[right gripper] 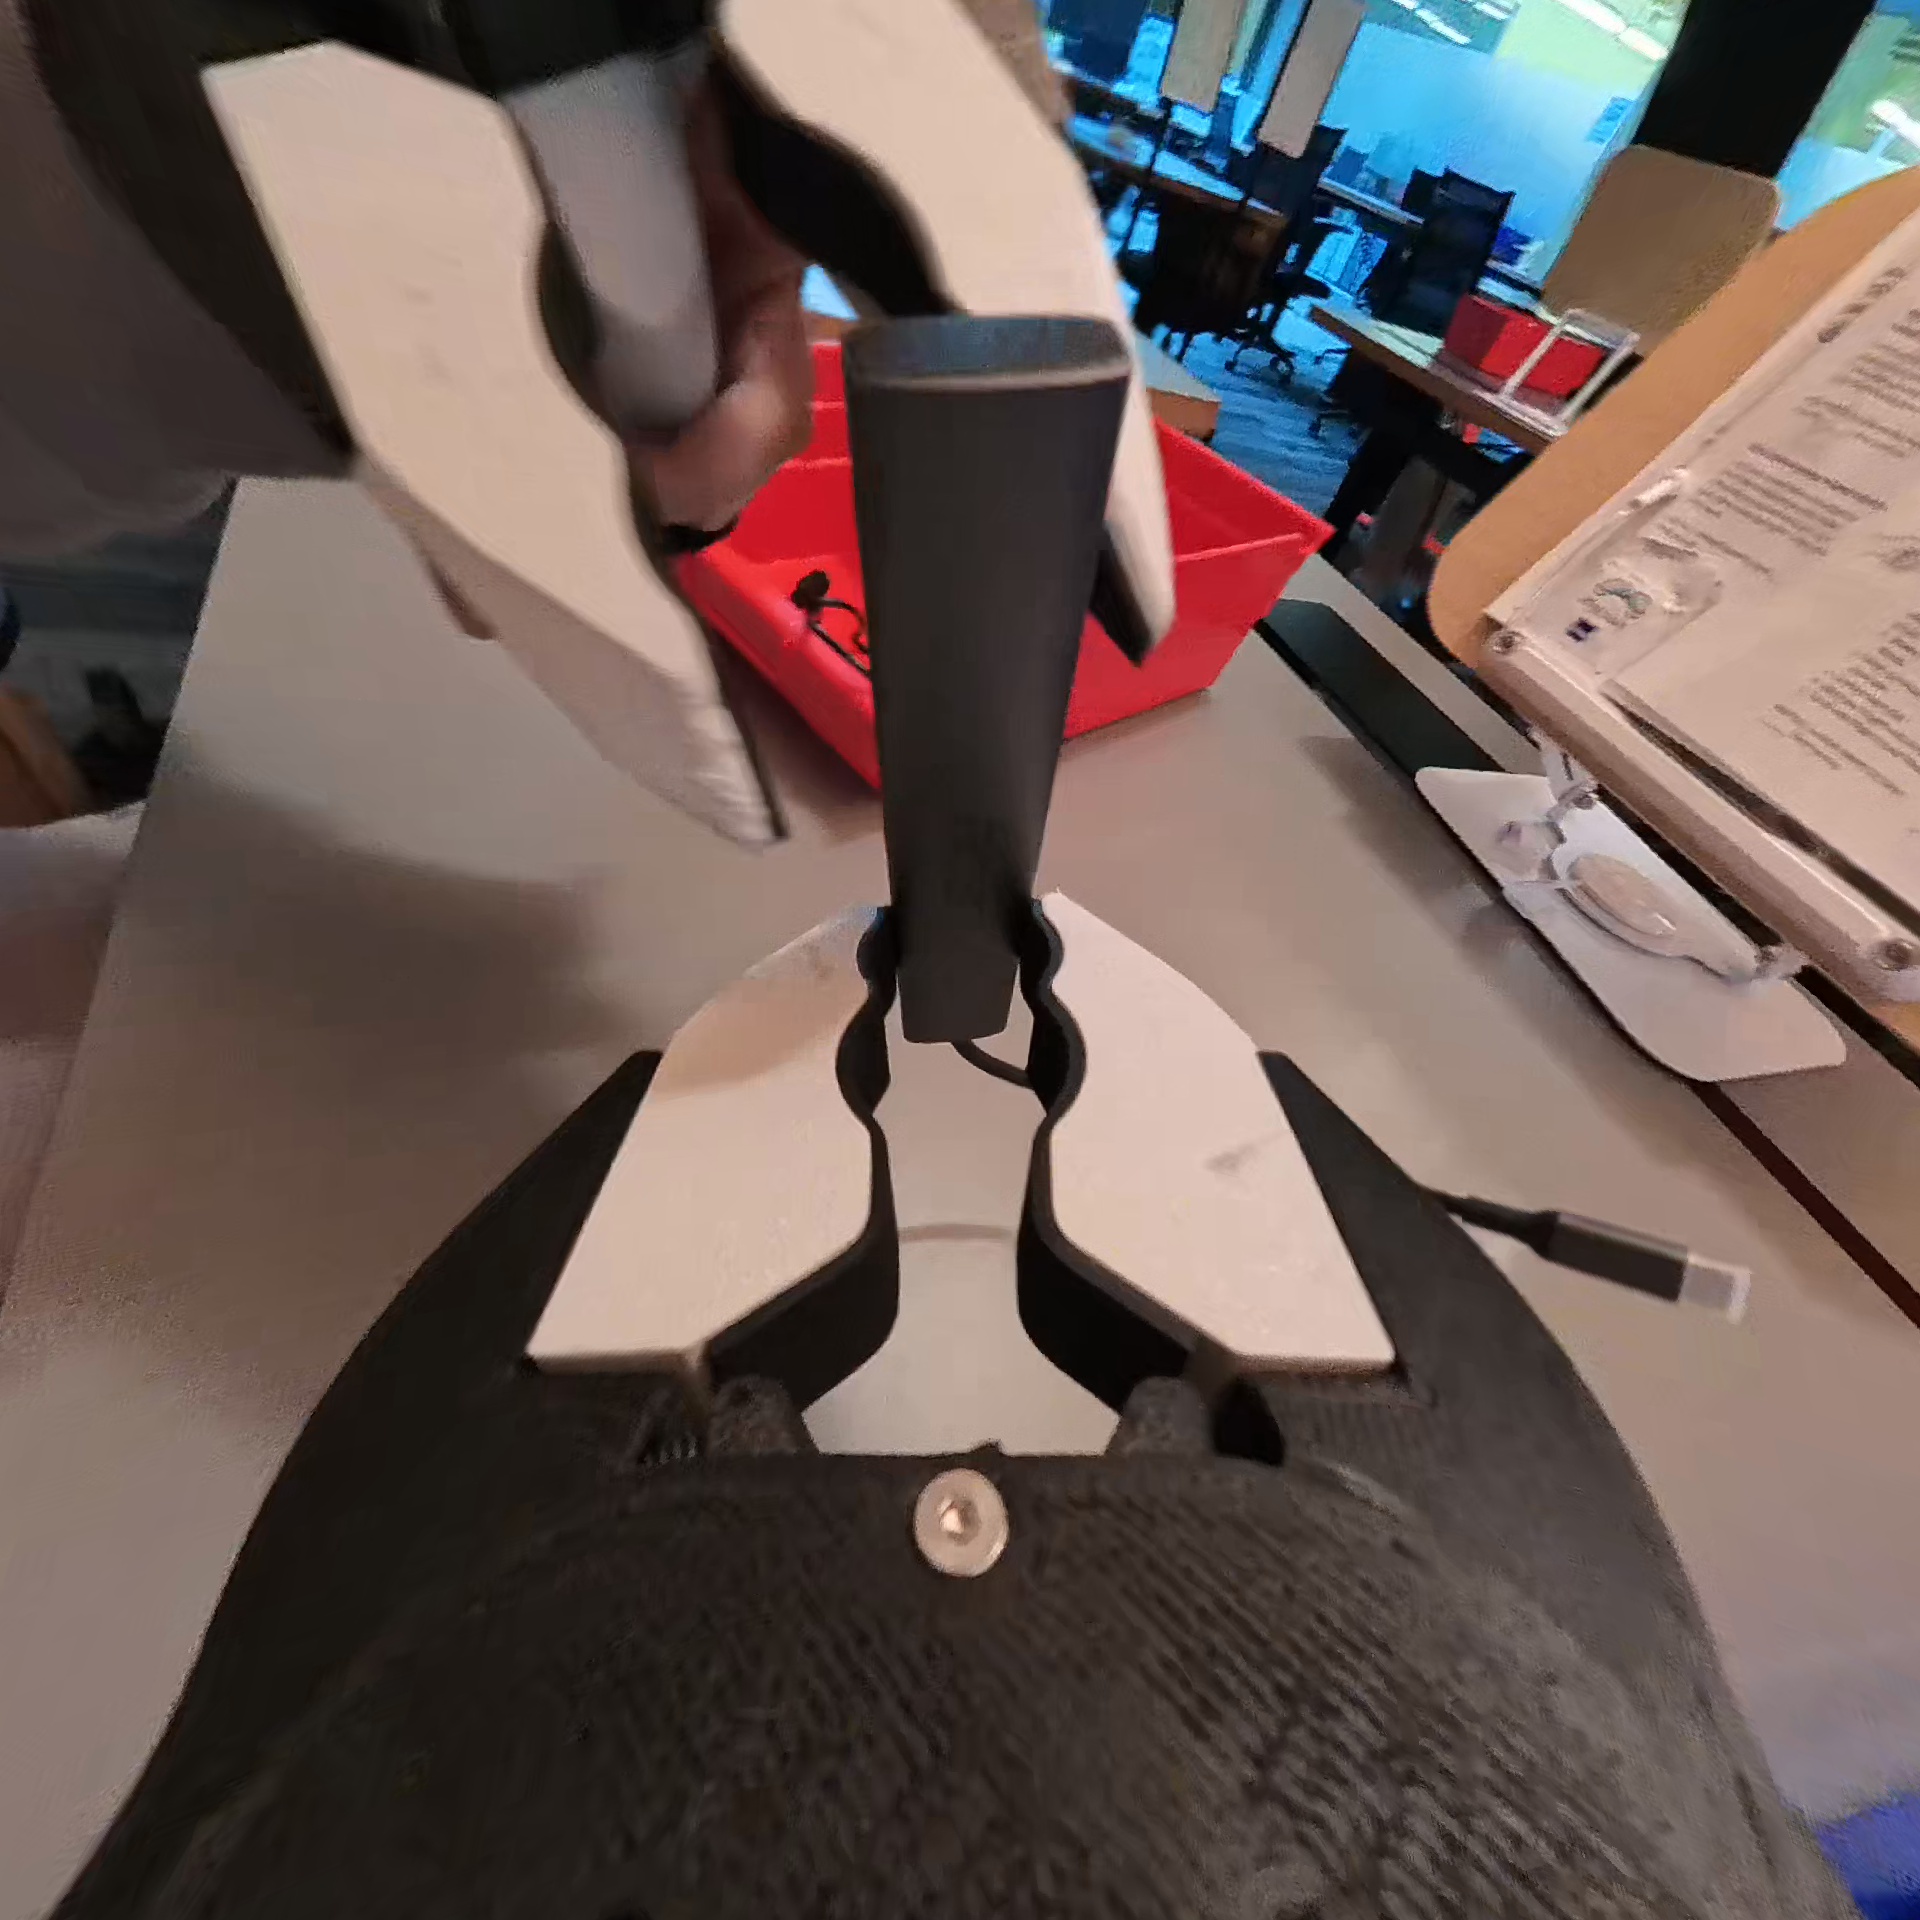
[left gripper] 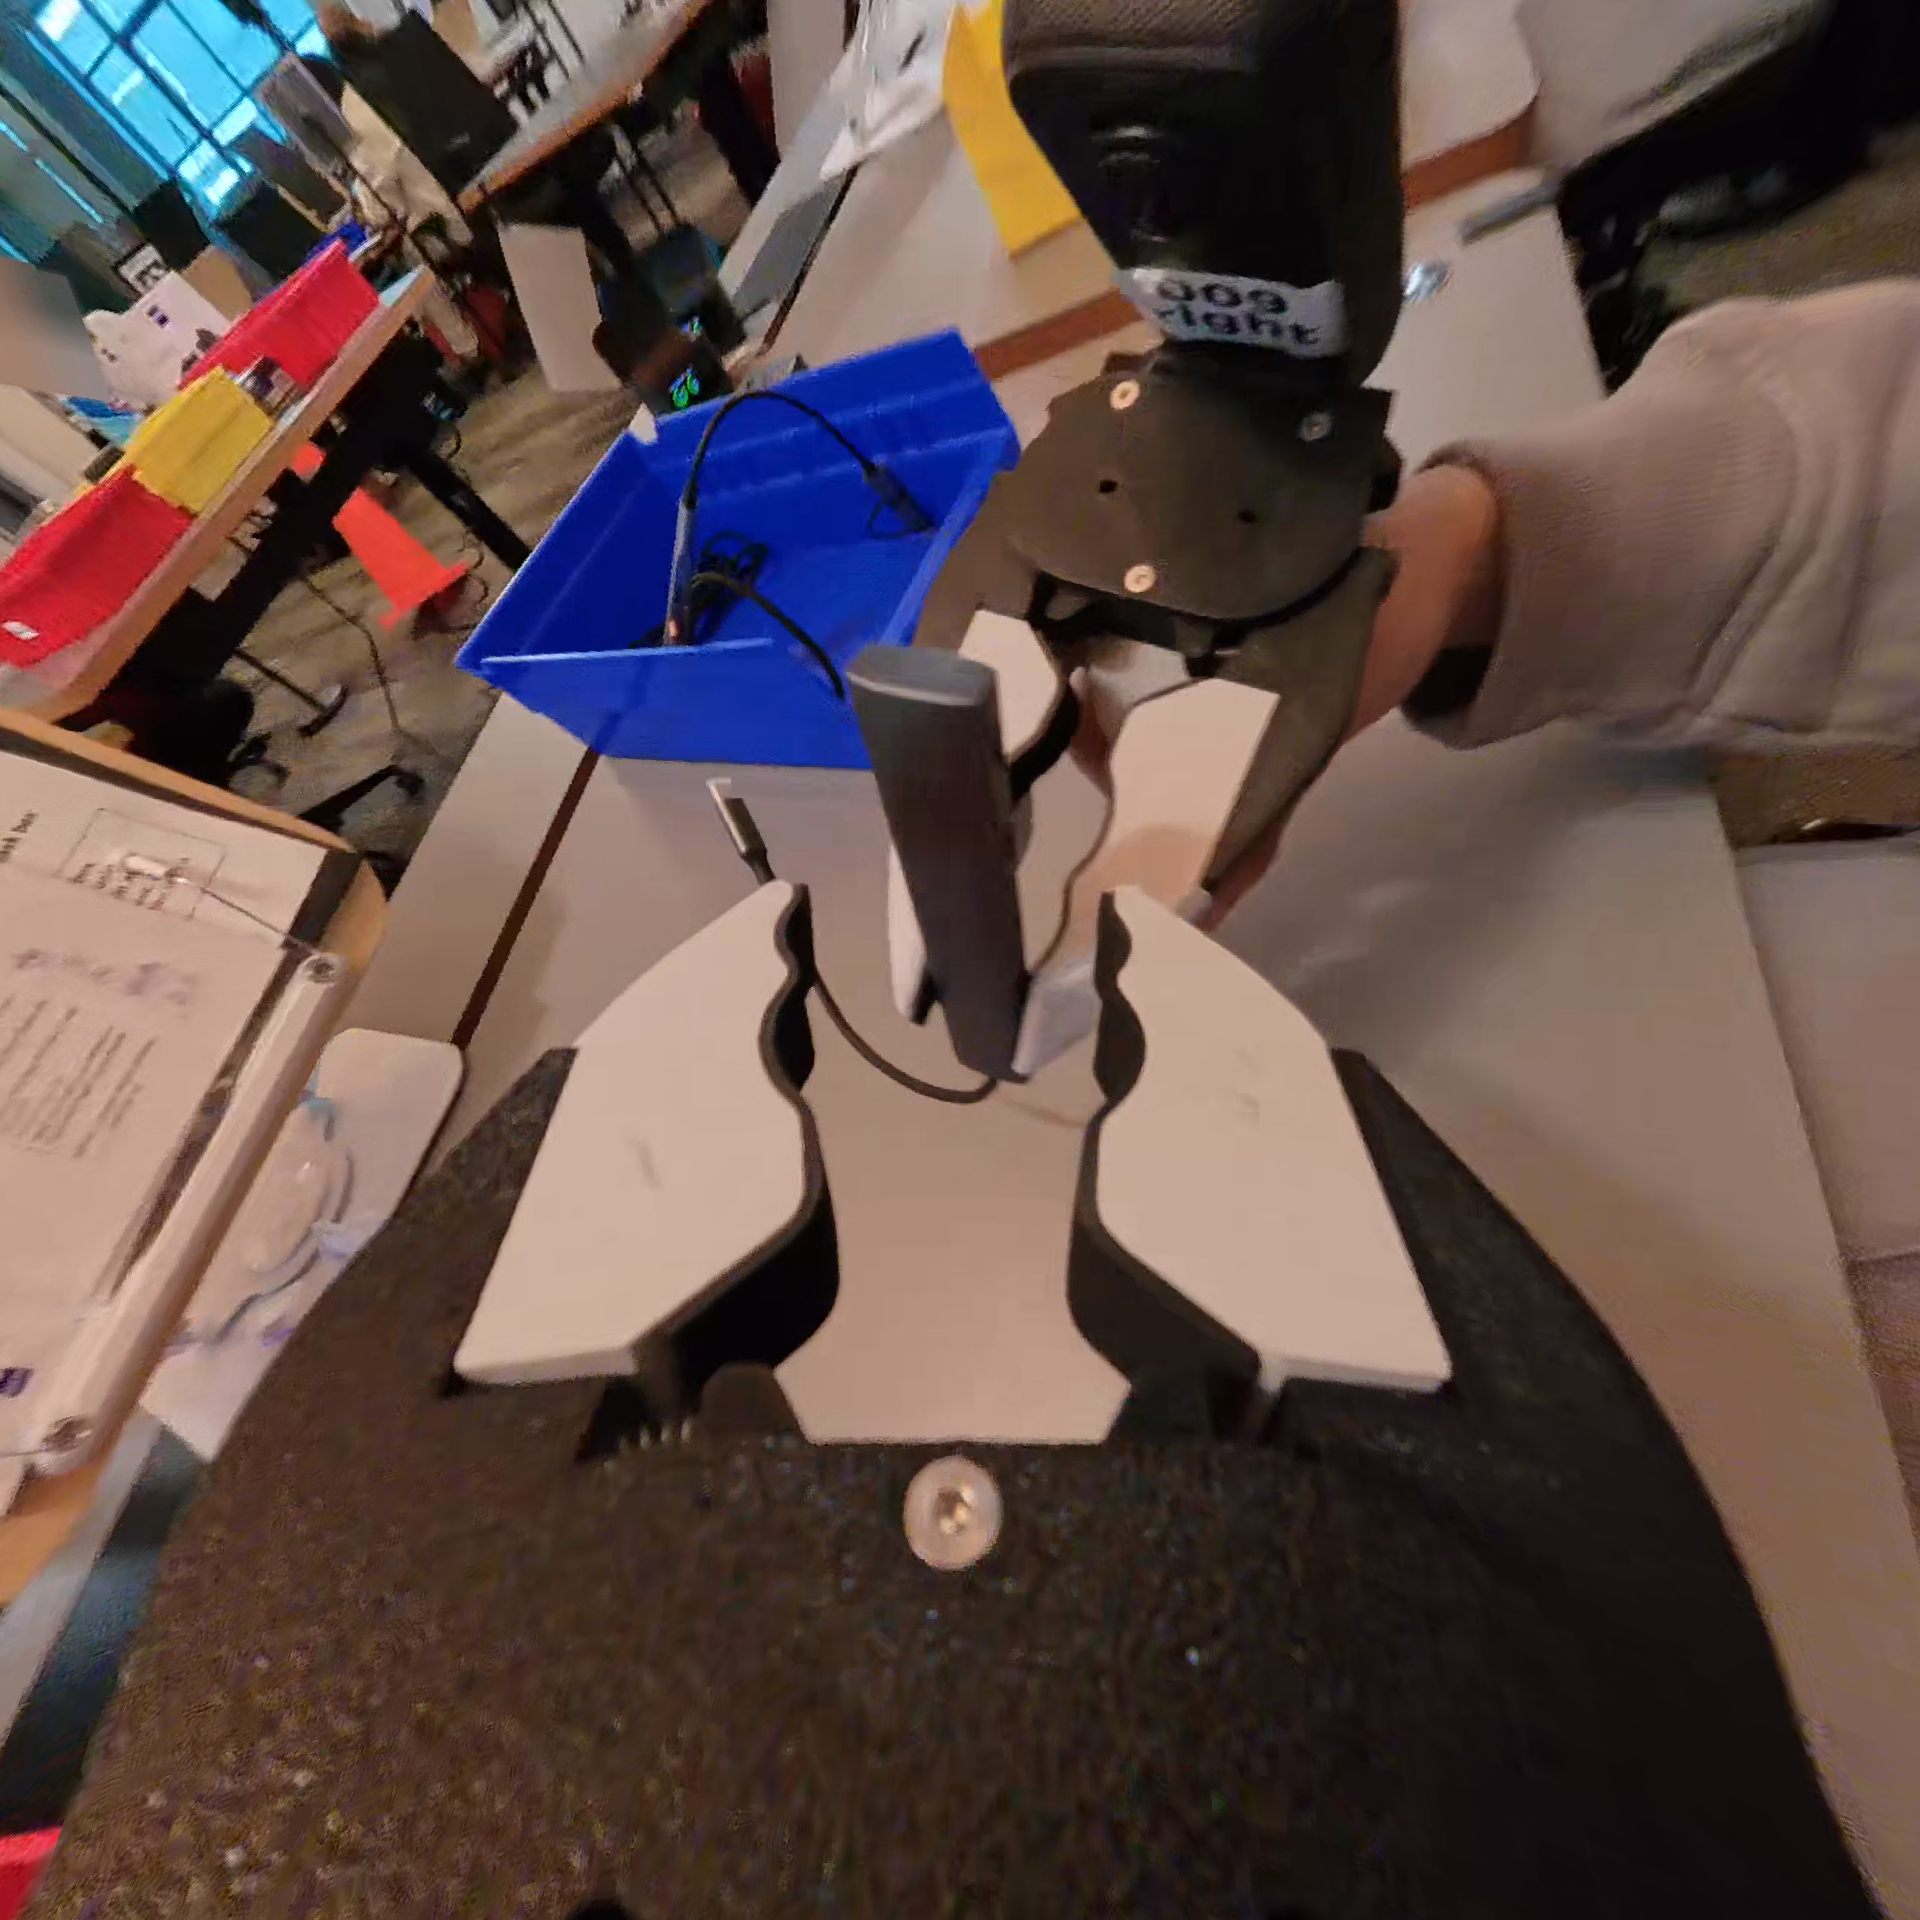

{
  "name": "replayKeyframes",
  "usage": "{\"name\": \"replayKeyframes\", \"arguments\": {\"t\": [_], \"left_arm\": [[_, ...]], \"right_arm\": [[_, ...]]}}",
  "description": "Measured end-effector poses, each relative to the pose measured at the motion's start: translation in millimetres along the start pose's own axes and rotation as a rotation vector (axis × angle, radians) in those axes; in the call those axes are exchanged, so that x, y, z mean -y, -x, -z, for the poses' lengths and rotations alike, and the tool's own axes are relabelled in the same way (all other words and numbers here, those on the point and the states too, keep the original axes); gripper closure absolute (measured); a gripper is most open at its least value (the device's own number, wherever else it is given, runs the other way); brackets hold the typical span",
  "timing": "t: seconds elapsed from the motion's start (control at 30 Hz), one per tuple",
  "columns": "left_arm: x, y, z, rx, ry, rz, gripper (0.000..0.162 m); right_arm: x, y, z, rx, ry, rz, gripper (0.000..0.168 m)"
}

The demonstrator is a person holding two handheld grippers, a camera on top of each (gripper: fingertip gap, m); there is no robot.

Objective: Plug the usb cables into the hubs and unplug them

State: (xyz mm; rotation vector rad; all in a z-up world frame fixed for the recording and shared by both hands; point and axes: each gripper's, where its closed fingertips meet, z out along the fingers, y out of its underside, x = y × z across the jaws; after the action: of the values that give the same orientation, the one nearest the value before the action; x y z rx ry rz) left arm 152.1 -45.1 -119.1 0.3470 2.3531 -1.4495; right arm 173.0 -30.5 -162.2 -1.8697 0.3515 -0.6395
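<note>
between the right tool (right gripper: pixel 956 961) tips, the hub (right gripper: pixel 971 665) (upright) is clamped.

Even, soft indoor light falls on the pale tabletop (right gripper: pixel 1195 831). Cool blue daylight glows from windows (left gripper: pixel 135 114) at eleven o'clock in the left wrist view. Wide-angle bending stretches the edges. Backgrounds are soft, and the near black housings are grainy.
</note>
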Motion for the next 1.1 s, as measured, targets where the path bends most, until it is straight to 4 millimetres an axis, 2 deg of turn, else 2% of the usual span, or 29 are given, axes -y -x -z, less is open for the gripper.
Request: {"name": "replayKeyframes", "arguments": {"t": [0.13,0.17,0.23,0.3,0.33,0.43,0.53,0.63,0.7,0.9,0.93,1.03,1.1], "left_arm": [[-2,-7,-6,-0.063,-0.005,0.033,0.130],[-4,-11,-7,-0.092,-0.008,0.036,0.139],[-7,-10,-7,-0.091,-0.023,0.062,0.139],[-4,-3,-4,-0.075,-0.088,0.133,0.140],[0,5,0,-0.053,-0.145,0.188,0.139],[16,35,22,0.001,-0.407,0.430,0.139],[26,56,48,-0.001,-0.706,0.606,0.140],[25,55,62,-0.042,-0.924,0.656,0.139],[21,51,65,-0.063,-1.036,0.682,0.140],[2,52,62,-0.101,-1.243,0.827,0.140],[-1,53,59,-0.101,-1.252,0.852,0.139],[-7,48,42,-0.101,-1.188,0.861,0.139],[-4,46,43,-0.117,-1.220,0.856,0.140]], "right_arm": [[-6,8,-6,0.019,0.057,0.063,0.145],[-8,8,-7,0.012,0.069,0.077,0.145],[-11,8,-9,0.011,0.078,0.082,0.145],[-5,7,-9,0.009,0.006,0.029,0.145],[0,3,-8,-0.007,-0.049,-0.009,0.144],[16,-3,-2,-0.011,-0.203,-0.106,0.122],[33,-10,8,-0.011,-0.367,-0.210,0.120],[53,-16,23,0.003,-0.541,-0.307,0.123],[60,-17,31,0.021,-0.589,-0.326,0.123],[59,-15,34,0.036,-0.542,-0.291,0.119],[59,-17,35,0.013,-0.533,-0.271,0.119],[79,-23,52,-0.120,-0.585,-0.139,0.133],[76,-22,47,-0.102,-0.520,-0.152,0.130]]}}
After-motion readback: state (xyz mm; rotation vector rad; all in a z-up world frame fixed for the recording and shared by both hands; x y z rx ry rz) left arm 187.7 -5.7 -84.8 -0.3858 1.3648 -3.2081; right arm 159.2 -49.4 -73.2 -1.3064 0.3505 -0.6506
